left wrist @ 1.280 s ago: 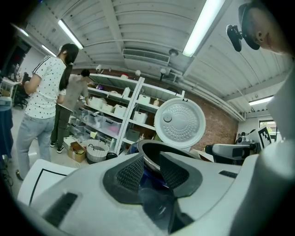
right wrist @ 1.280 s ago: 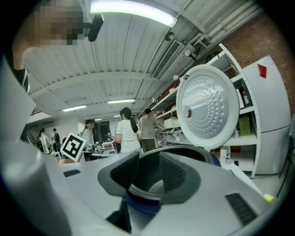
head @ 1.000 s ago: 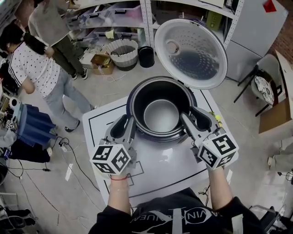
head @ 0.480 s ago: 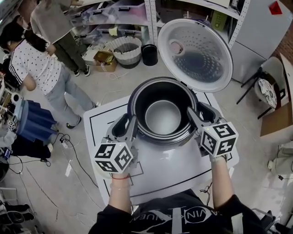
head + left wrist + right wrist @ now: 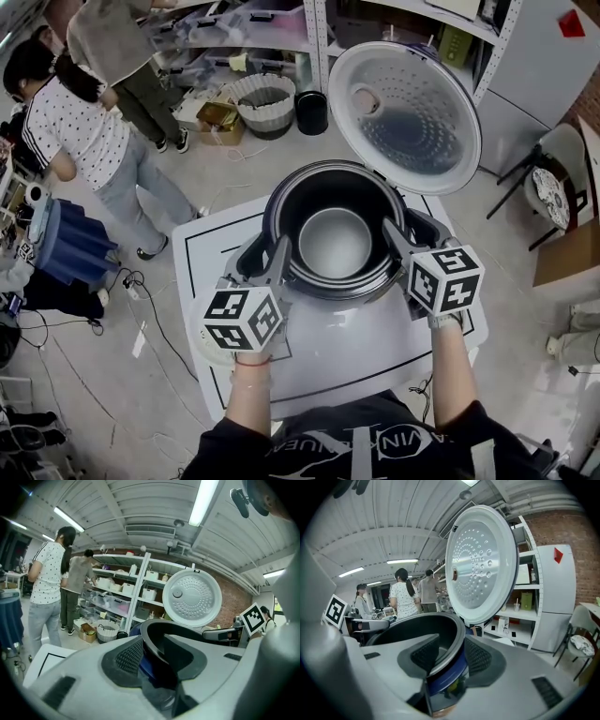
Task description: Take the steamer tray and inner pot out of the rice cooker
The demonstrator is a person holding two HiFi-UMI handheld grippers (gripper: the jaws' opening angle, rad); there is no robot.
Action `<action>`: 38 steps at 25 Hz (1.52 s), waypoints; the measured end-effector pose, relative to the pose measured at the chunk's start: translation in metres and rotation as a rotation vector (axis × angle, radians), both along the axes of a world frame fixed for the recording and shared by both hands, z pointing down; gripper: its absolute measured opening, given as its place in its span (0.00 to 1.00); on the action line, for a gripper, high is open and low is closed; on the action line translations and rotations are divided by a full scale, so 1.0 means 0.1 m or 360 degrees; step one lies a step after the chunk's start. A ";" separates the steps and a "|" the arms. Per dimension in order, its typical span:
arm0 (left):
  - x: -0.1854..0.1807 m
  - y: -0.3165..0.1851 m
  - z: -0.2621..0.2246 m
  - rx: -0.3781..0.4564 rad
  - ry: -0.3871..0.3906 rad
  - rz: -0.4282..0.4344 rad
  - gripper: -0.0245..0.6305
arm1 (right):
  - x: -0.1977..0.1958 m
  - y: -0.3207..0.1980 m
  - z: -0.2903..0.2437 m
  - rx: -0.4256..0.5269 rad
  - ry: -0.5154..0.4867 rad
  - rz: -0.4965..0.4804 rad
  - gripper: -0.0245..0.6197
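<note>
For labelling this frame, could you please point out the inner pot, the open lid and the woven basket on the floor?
inner pot (image 5: 335,242): head view, its grey floor.
lid (image 5: 405,114): head view, perforated inner face.
woven basket (image 5: 265,125): head view, front wall.

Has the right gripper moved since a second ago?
Yes: the right gripper went forward beside the rice cooker; its jaws, just opening, straddle its rim.
</note>
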State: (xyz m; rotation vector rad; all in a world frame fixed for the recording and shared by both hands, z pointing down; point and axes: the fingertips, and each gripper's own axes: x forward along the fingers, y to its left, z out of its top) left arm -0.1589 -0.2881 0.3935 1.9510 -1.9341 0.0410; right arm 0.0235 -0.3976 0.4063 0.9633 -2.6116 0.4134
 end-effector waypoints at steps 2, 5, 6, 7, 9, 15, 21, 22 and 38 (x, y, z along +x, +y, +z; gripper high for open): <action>0.03 -0.01 0.01 -0.0005 0.0024 -0.0015 0.22 | -0.01 -0.01 0.01 -0.0008 0.0007 0.0000 0.28; 0.02 -0.03 0.01 -0.0004 0.0058 -0.0087 0.22 | 0.01 -0.04 0.00 -0.0003 -0.0010 0.0011 0.25; 0.01 -0.03 0.01 0.0003 0.0083 -0.0116 0.22 | 0.02 -0.05 -0.01 0.0002 -0.0030 0.0020 0.25; 0.00 -0.03 0.00 0.0012 0.0106 -0.0142 0.21 | 0.02 -0.04 -0.01 0.0007 -0.0053 0.0032 0.24; -0.02 -0.01 -0.01 0.0029 0.0128 -0.0178 0.19 | 0.02 -0.03 -0.02 0.0014 -0.0091 0.0049 0.24; -0.01 0.04 -0.04 0.0035 0.0103 -0.0235 0.18 | 0.04 0.03 -0.06 0.0040 -0.0148 0.0048 0.23; 0.02 0.09 -0.17 0.0106 0.0101 -0.0302 0.18 | 0.05 0.03 -0.22 0.0077 -0.0246 0.0011 0.23; 0.02 0.09 -0.20 0.0118 0.0101 -0.0310 0.18 | 0.05 0.03 -0.27 0.0092 -0.0266 0.0005 0.23; 0.08 0.29 -0.79 0.0339 0.0040 -0.0480 0.18 | 0.03 0.07 -0.94 0.0259 -0.0479 -0.0133 0.22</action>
